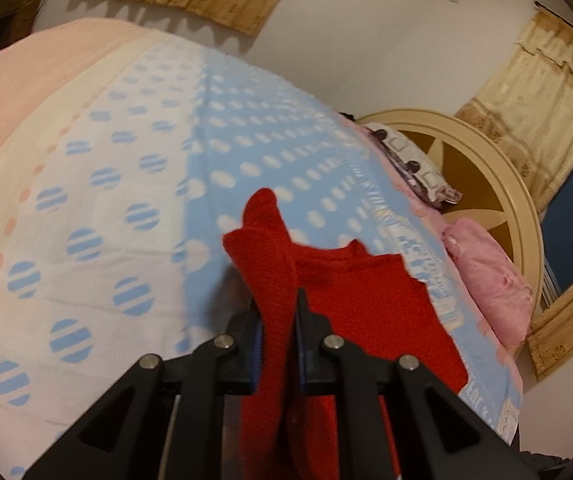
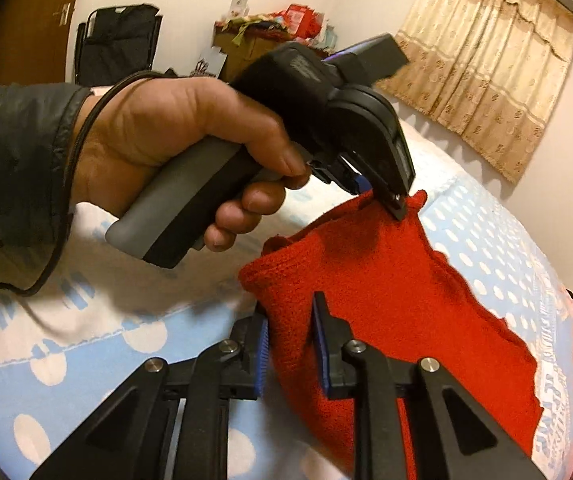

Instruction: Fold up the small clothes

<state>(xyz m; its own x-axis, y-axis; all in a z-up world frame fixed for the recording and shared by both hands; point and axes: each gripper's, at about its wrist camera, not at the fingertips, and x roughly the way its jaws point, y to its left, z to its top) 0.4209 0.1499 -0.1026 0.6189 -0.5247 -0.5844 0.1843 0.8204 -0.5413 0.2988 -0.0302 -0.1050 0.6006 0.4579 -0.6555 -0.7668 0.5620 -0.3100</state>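
My left gripper (image 1: 277, 320) is squeezed tight on a bunched edge of the red knit cloth (image 1: 366, 300). The cloth pokes up past my fingertips toward twelve o'clock. My right gripper (image 2: 292, 320) is pinching another edge of the same red cloth, with the blue pads (image 2: 263, 344) pressed on it. From my right side I see my left hand (image 2: 174, 148) at ten o'clock, holding its grey handle. Its tip bites the cloth's top corner at about one o'clock. The rest of the cloth hangs down onto the blue and white spotted blanket (image 1: 134, 184). A pink pillow (image 1: 490, 280) lies at three o'clock.
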